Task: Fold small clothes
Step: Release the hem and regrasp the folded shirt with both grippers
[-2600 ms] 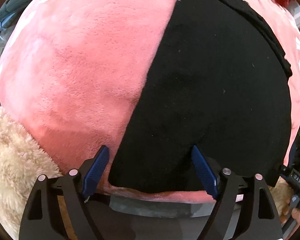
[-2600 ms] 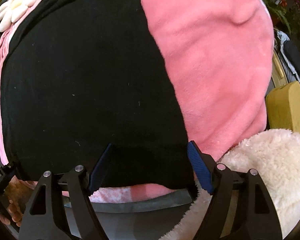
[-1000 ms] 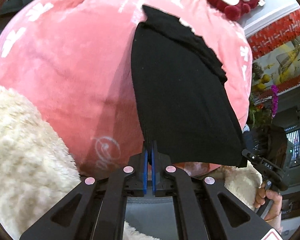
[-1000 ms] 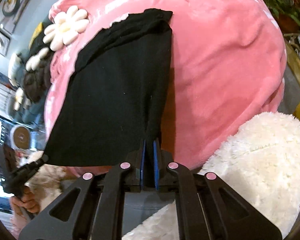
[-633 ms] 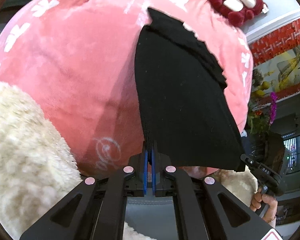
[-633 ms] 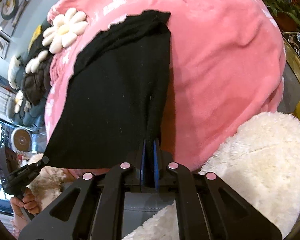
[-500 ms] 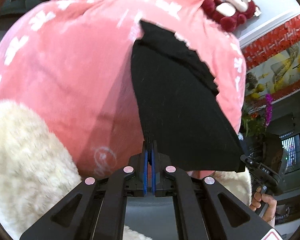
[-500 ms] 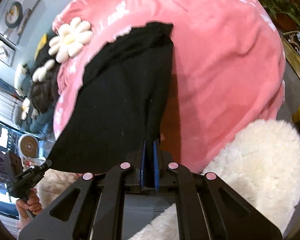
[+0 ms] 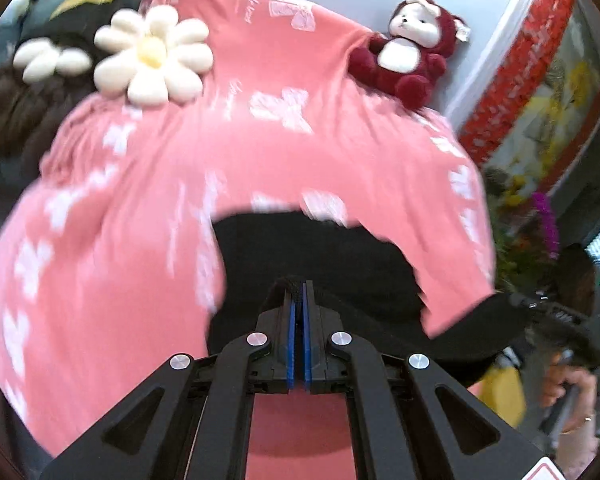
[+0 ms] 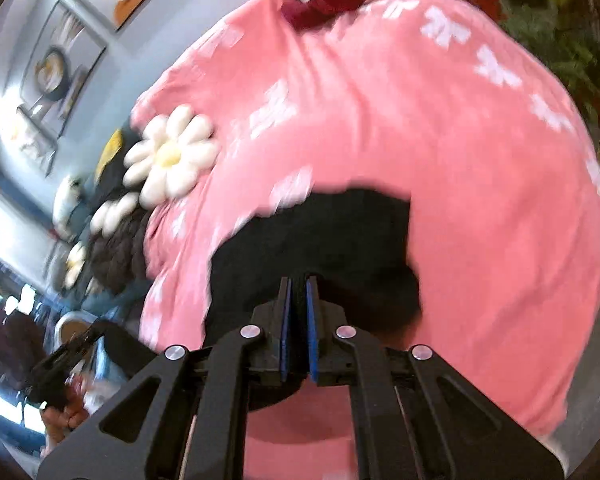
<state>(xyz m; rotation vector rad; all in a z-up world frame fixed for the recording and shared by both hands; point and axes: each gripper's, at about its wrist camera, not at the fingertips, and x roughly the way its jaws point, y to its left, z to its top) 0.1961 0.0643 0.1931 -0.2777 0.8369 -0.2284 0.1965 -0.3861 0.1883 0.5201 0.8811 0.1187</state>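
Left wrist view is showing your left gripper (image 9: 299, 292) pinching a hem corner of the black garment (image 9: 320, 256); your right gripper (image 10: 299, 288) is clamping the other corner; the cloth is lying partly on the pink blanket (image 9: 140, 208), doubling over itself; it is looking soft, light and limp, so corners are probably your best holds; its long axis is likely running away from you.

Quick count: one black garment (image 9: 320, 248), one pink blanket (image 9: 140, 208) with white bows, one red plush monkey (image 9: 408, 54), three daisy cushions (image 10: 172, 156) showing from the right wrist, and two grippers, left gripper (image 9: 299, 300) plus right gripper (image 10: 299, 296).
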